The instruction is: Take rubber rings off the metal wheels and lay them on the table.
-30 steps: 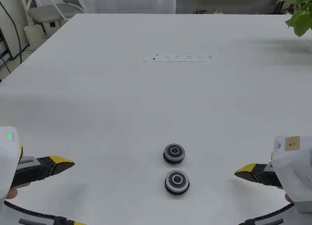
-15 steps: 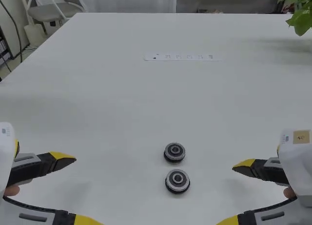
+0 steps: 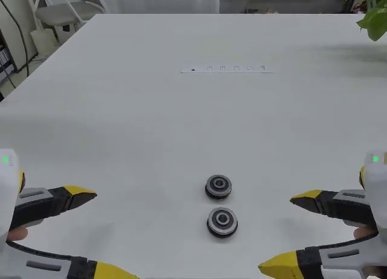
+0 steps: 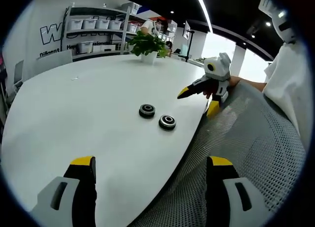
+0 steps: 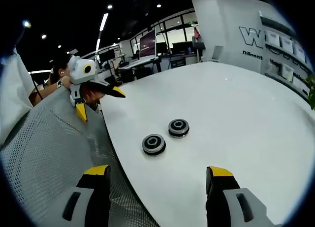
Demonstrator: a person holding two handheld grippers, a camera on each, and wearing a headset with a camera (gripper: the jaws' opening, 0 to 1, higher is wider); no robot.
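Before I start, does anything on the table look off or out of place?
Nothing stands out. The far metal wheel and near metal wheel lie flat on the white table, black rubber rings on. Left gripper and right gripper are open, clear of both.

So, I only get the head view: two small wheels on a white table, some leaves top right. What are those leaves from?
Observer: A potted plant standing at the far end of the table, seen in the left gripper view.
Operator: Anything behind it?
Observer: Shelves holding white bins.
Operator: And what's below my picture, at the near table edge?
Observer: A grey mesh surface lies right against that edge; both gripper views show it.
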